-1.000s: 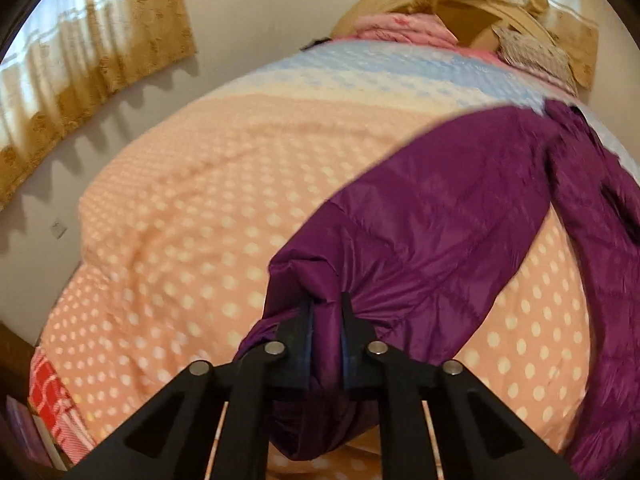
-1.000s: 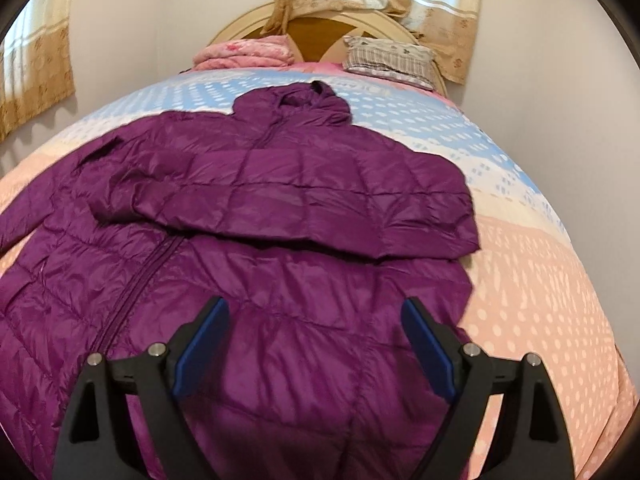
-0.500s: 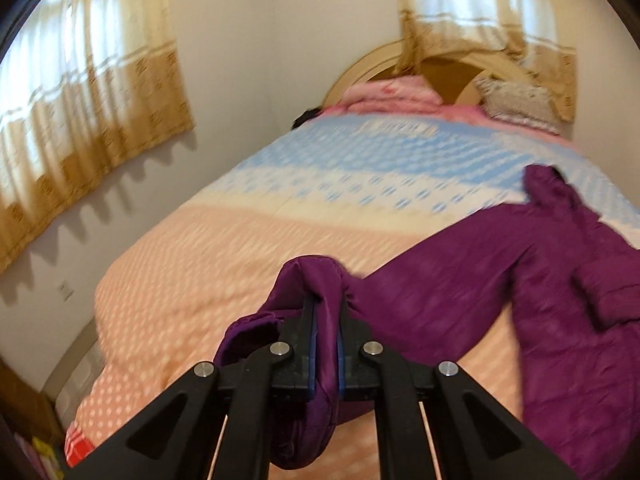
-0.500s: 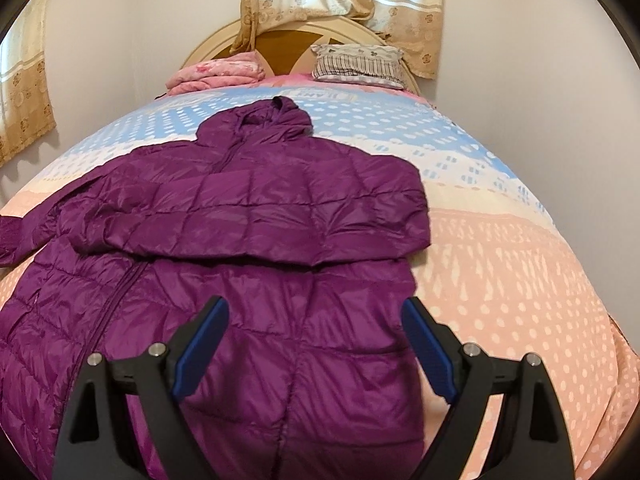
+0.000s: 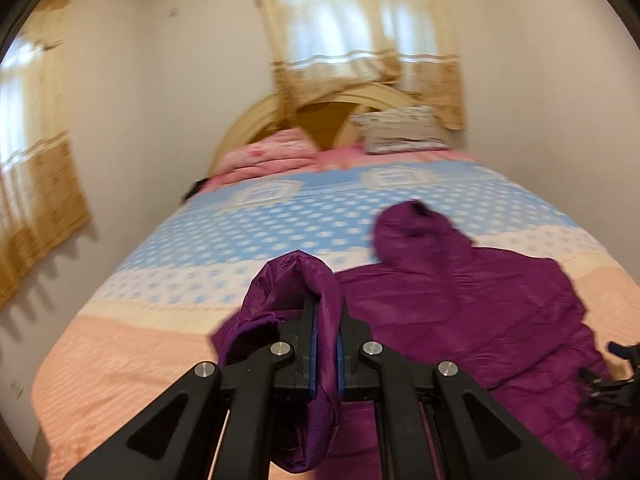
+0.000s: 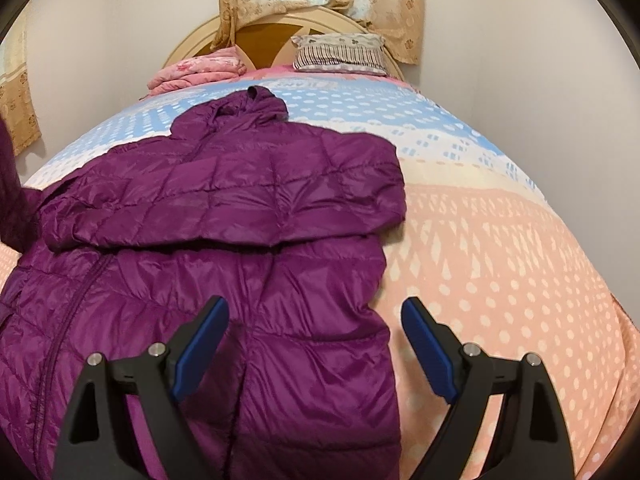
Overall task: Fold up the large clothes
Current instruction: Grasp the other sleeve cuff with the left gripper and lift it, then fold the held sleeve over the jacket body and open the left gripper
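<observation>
Gripping the cuff of the jacket's sleeve (image 5: 296, 280) between its nearly closed pads, the left gripper (image 5: 325, 320) had risen and swung in toward the purple jacket (image 6: 224, 240), so a sleeve that lay stretched out over the peach end of the bedspread (image 6: 500, 264) a second earlier now hung lifted above the jacket's body. That probably put the second sleeve fold underway, since the other sleeve (image 6: 224, 216) already lay across the chest. The right gripper (image 6: 316, 320) hovered with jaws wide and empty over the jacket's lower right edge. Beyond the hood (image 6: 256, 108), a striped pillow (image 6: 340, 54) and a folded pink blanket (image 6: 196, 70) sat by the headboard, well apart from the jacket; nothing blocked the fold.
</observation>
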Demonstrator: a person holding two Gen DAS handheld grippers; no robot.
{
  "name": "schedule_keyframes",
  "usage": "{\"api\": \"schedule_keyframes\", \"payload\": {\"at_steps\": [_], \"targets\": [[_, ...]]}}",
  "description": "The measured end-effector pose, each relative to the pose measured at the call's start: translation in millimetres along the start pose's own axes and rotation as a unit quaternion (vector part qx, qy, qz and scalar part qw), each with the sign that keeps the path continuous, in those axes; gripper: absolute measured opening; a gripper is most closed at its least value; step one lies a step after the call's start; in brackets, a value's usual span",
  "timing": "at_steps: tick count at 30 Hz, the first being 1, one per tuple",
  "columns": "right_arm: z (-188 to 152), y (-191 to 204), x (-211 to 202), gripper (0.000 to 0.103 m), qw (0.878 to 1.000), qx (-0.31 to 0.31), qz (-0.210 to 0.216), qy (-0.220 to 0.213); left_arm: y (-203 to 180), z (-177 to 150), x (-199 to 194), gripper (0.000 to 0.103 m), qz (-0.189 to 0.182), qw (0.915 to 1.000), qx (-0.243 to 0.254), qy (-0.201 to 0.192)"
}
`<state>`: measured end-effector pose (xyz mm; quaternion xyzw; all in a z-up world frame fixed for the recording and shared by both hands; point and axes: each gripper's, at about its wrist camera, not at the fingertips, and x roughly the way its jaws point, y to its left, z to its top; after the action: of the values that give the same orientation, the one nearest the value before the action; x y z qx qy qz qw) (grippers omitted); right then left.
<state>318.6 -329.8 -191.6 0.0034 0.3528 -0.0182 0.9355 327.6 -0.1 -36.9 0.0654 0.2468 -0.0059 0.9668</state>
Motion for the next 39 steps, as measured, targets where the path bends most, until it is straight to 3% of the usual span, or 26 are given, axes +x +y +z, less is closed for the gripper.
{"api": "schedule_keyframes", "payload": {"at_steps": [8,10,11,12,13,14,16,20,24,29,32,34,35,36,39], "targets": [[-4,-10,8,0.09,0.999,0.032,0.01,0.022,-116,-11,7,0.007,-0.087,0.994,0.065,-0.01],[-5,-10,9,0.09,0.999,0.033,0.008,0.026,-142,-15,2,0.012,-0.109,0.9904,0.084,-0.007],[-5,-10,9,0.09,0.999,0.033,0.007,0.026,-149,-17,2,0.026,-0.115,0.989,0.093,-0.005],[-6,-9,10,0.09,0.999,0.031,0.006,0.027,-157,-19,0,0.05,-0.11,0.9887,0.101,-0.011],[-6,-9,10,0.09,0.999,0.03,0.005,0.029,-161,-18,-2,0.064,-0.103,0.9891,0.102,-0.021],[-6,-9,12,0.09,0.999,0.029,0.003,0.033,-161,-17,-3,0.085,-0.096,0.9894,0.102,-0.036],[-6,-8,14,0.091,0.999,0.028,0.0,0.037,-163,-18,-10,0.093,-0.082,0.9891,0.103,-0.066],[-6,-8,13,0.092,0.999,0.026,0.0,0.037,-147,-22,-7,0.094,-0.07,0.9901,0.105,-0.061],[-3,-15,4,0.092,0.997,0.052,0.026,0.041,-97,-40,16,0.095,-0.011,0.9956,0.088,-0.03],[29,9,-30,0.092,0.994,0.052,0.098,0.011,-22,-77,52,0.094,0.056,0.9972,0.029,0.041],[42,35,-19,0.092,0.982,0.055,0.175,0.038,14,-102,68,0.094,0.076,0.9933,-0.02,0.085],[44,50,-1,0.086,0.977,0.051,0.198,0.064,28,-114,73,0.094,0.08,0.9908,-0.041,0.101],[42,59,13,0.069,0.973,0.05,0.21,0.088,32,-119,74,0.094,0.082,0.9899,-0.047,0.106],[40,63,23,0.046,0.968,0.052,0.221,0.105,34,-124,74,0.094,0.082,0.9894,-0.05,0.109],[35,73,31,0.019,0.964,0.053,0.234,0.111,34,-130,74,0.094,0.078,0.9893,-0.047,0.114]]}}
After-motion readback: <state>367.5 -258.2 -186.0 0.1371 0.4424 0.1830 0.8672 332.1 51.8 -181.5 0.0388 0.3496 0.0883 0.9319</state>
